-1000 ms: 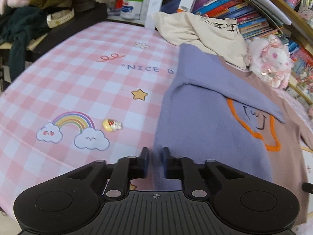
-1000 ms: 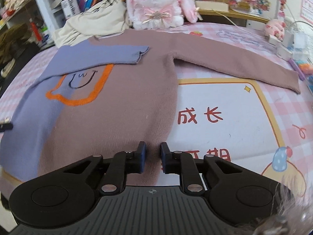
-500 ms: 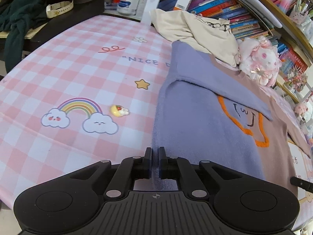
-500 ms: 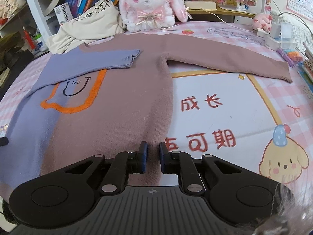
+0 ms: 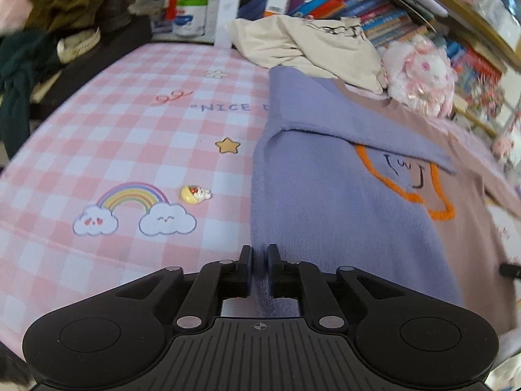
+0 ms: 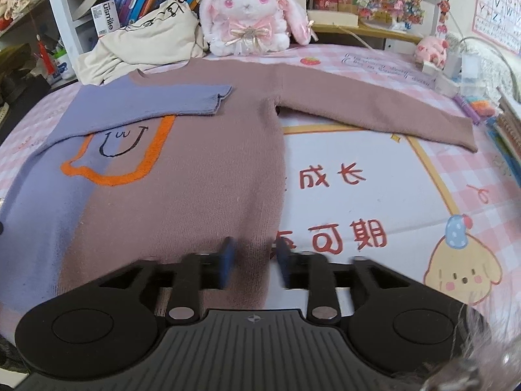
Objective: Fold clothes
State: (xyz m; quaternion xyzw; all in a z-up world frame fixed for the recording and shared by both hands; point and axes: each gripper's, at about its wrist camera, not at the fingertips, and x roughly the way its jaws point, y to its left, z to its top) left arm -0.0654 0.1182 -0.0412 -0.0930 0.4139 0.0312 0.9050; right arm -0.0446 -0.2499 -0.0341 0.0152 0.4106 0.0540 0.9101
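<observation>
The sweater point(image 6: 195, 169) lies flat on the table point(image 5: 114, 123), its long axis running straight away from both claws, hem nearest them; its purple sleeve point(image 6: 146, 104) is folded across the chest, the brown sleeve point(image 6: 374, 114) stretches out to the right. The left claw point(image 5: 259, 260) pinches the purple hem corner; the right claw point(image 6: 254, 257), blurred, stands spread over the brown hem corner. Readable: "NICE" on the cloth, "成长" and "可期", "usmile" on a box point(image 6: 105, 19).

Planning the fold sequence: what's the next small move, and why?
Probably send the right gripper, now open, to the brown sleeve: it lies spread flat, while the purple sleeve is already folded across the sweater. The left gripper pinches the hem.
</observation>
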